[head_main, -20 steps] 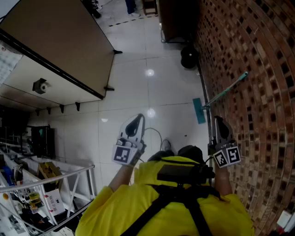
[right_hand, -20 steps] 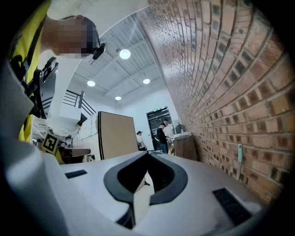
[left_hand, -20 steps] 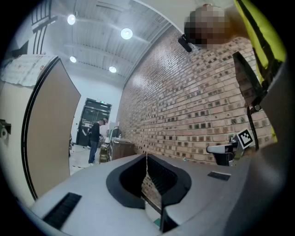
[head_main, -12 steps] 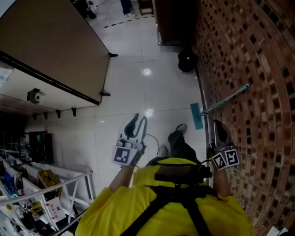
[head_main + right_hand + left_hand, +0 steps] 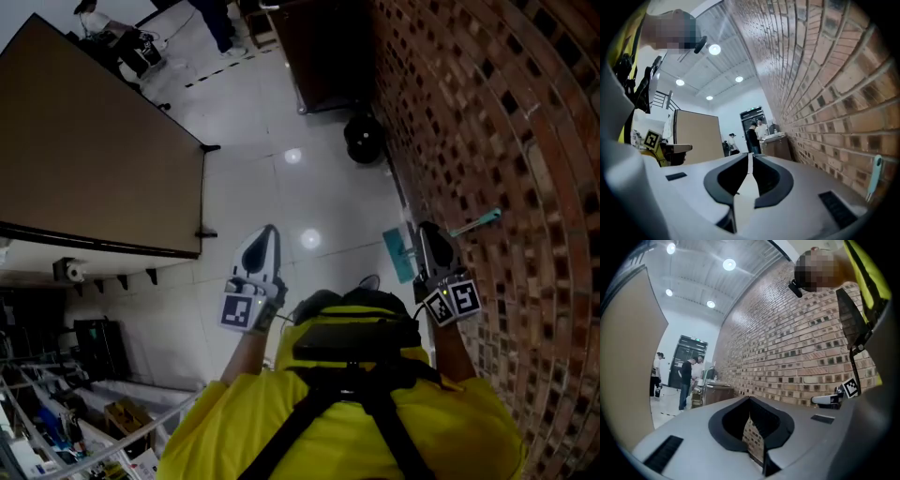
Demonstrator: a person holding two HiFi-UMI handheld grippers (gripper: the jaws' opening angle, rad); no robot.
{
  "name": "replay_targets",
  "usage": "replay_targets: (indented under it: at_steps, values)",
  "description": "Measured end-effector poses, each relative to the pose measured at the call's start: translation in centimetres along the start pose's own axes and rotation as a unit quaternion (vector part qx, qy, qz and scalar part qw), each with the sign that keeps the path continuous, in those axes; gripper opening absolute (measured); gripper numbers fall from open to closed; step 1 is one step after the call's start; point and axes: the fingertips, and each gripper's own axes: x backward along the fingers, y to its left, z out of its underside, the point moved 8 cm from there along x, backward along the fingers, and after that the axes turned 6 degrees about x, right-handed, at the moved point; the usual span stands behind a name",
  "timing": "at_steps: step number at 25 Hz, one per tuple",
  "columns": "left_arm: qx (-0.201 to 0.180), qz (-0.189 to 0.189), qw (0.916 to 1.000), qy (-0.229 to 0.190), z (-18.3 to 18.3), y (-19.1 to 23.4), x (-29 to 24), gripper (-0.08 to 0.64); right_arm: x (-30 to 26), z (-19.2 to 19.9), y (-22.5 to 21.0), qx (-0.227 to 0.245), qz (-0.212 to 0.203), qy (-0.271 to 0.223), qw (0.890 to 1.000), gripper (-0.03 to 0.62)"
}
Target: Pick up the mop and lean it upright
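The mop leans against the brick wall (image 5: 487, 112) at the right in the head view. Its teal head (image 5: 397, 253) rests on the white floor tiles and its handle rises to a teal tip (image 5: 480, 221); the same handle tip (image 5: 873, 178) shows at the right edge of the right gripper view. My right gripper (image 5: 429, 239) hovers just in front of the mop's lower part, shut and holding nothing (image 5: 750, 155). My left gripper (image 5: 261, 246) is raised over the floor well left of the mop, also shut and empty (image 5: 750, 399).
A large brown board (image 5: 84, 159) stands at the left. By the wall further on are a dark round object (image 5: 363, 139) and a dark cabinet (image 5: 323, 47). People (image 5: 686, 380) stand at the far end. Shelves with clutter (image 5: 56, 412) fill the lower left.
The view has swung and the person has stepped forward. Both grippers stay shut and raised; the right one now sits closer to the mop, which keeps leaning on the wall.
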Motion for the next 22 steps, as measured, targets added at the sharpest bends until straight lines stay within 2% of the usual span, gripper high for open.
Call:
replay_targets:
  at_steps: [2, 4, 5, 7, 9, 11, 13, 15, 17, 19, 22]
  values:
    - [0.0, 0.036, 0.9993, 0.011, -0.2, 0.4, -4.0, 0.003, -0.5, -0.6, -0.9, 0.0, 0.037, -0.001, 0.999, 0.035]
    - [0.005, 0.08, 0.9963, 0.03, 0.0, 0.5, -8.3, 0.081, -0.5, -0.9, -1.6, 0.002, 0.078, 0.004, 0.997, 0.035]
    - [0.008, 0.107, 0.9934, 0.04, 0.2, 0.2, -10.6, 0.087, -0.4, -0.9, -2.2, 0.0, 0.101, 0.007, 0.995, 0.035]
    - [0.012, 0.169, 0.9836, 0.062, 0.9, -0.9, -15.5, 0.087, 0.3, -0.5, -3.4, -0.007, 0.156, 0.015, 0.988, 0.035]
    - [0.009, 0.24, 0.9669, 0.085, 2.1, -3.0, -20.2, 0.087, 1.8, -0.3, -4.6, -0.015, 0.225, 0.02, 0.974, 0.035]
    - [0.003, 0.32, 0.9411, 0.109, 3.5, -5.8, -24.9, 0.087, 3.9, -0.5, -5.3, -0.022, 0.312, 0.012, 0.95, 0.035]
    - [-0.011, 0.398, 0.908, 0.129, 4.3, -8.7, -28.5, 0.087, 6.0, -0.7, -4.6, -0.038, 0.4, -0.006, 0.916, 0.035]
    - [-0.026, 0.464, 0.8731, 0.147, 5.0, -11.4, -30.9, 0.087, 7.7, -0.5, -3.1, -0.054, 0.471, -0.014, 0.88, 0.095]
    - [-0.037, 0.513, 0.8422, 0.162, 6.1, -14.0, -33.0, 0.094, 8.8, 0.2, -1.7, -0.066, 0.527, -0.014, 0.847, 0.095]
    - [-0.045, 0.549, 0.8158, 0.175, 7.7, -16.5, -34.7, 0.156, 9.4, 1.1, -0.4, -0.072, 0.575, -0.016, 0.815, 0.095]
    - [-0.046, 0.588, 0.7848, 0.192, 10.8, -19.9, -35.3, 0.158, 9.7, 2.4, 2.3, -0.078, 0.632, -0.016, 0.771, 0.095]
